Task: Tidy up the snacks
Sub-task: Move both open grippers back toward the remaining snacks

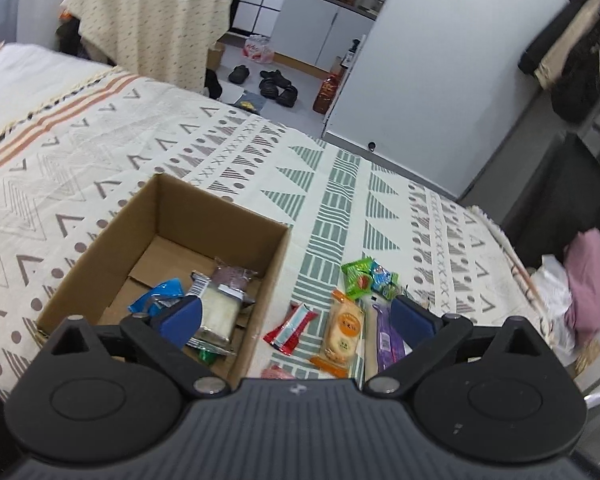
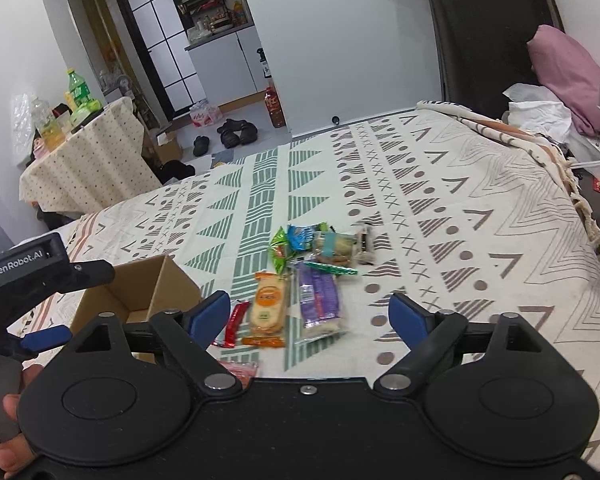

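Observation:
An open cardboard box sits on the patterned bedspread and holds several snack packs, among them a white one and a blue one. To its right lie loose snacks: a red stick, an orange cracker pack, a purple bar and green packs. My left gripper is open and empty, above the box's right wall. My right gripper is open and empty, just in front of the cracker pack and purple bar. The box is at its left.
The bedspread covers a wide bed. A pink pillow and white cloth lie at its far right corner. A cloth-covered side table with bottles stands beyond the bed. Shoes lie on the floor.

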`<state>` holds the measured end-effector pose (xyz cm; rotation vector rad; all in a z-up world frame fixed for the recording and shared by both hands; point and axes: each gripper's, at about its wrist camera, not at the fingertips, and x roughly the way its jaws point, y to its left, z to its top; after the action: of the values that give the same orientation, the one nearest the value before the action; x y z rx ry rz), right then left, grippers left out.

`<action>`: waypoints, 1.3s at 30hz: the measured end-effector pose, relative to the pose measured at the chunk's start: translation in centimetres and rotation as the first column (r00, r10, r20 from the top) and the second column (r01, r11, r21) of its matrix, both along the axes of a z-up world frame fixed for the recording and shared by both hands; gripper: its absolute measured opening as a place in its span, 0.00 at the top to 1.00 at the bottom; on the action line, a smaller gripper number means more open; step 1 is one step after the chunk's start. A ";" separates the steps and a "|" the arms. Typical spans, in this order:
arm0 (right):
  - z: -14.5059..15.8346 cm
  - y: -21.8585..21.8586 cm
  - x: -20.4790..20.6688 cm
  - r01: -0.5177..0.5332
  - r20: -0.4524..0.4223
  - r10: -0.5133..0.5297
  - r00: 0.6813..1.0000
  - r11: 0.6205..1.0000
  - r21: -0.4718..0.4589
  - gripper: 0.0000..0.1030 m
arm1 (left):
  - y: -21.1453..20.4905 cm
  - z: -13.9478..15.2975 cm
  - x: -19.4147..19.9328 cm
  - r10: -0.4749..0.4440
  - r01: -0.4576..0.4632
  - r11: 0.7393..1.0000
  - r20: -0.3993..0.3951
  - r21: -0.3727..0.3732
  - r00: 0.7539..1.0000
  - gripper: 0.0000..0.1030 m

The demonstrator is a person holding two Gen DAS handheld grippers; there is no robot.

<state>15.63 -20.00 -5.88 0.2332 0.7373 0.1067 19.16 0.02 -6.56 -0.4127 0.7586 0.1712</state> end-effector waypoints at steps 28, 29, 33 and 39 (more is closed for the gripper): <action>-7.3 -6.2 3.3 -0.113 -0.058 0.132 0.989 0.961 0.254 0.32 | -8.1 -7.1 1.5 -0.012 0.032 0.990 -0.146 0.136 0.989 0.28; -7.5 -6.3 3.6 -0.112 -0.062 0.132 0.989 0.959 0.262 0.32 | -8.1 -7.5 1.8 -0.006 0.030 0.989 -0.159 0.144 0.987 0.31; -8.9 -6.7 5.0 -0.113 -0.076 0.142 0.987 0.947 0.302 0.35 | -8.0 -9.0 2.4 0.028 0.001 0.990 -0.195 0.143 0.980 0.33; -10.5 -6.2 7.2 -0.146 -0.091 0.183 0.979 0.936 0.322 0.41 | -7.7 -10.3 3.2 0.075 -0.048 0.990 -0.207 0.131 0.975 0.49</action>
<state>22.83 -26.18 -16.33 0.4850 0.8578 0.3746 22.33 -7.66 -16.83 -0.3017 0.9398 0.3231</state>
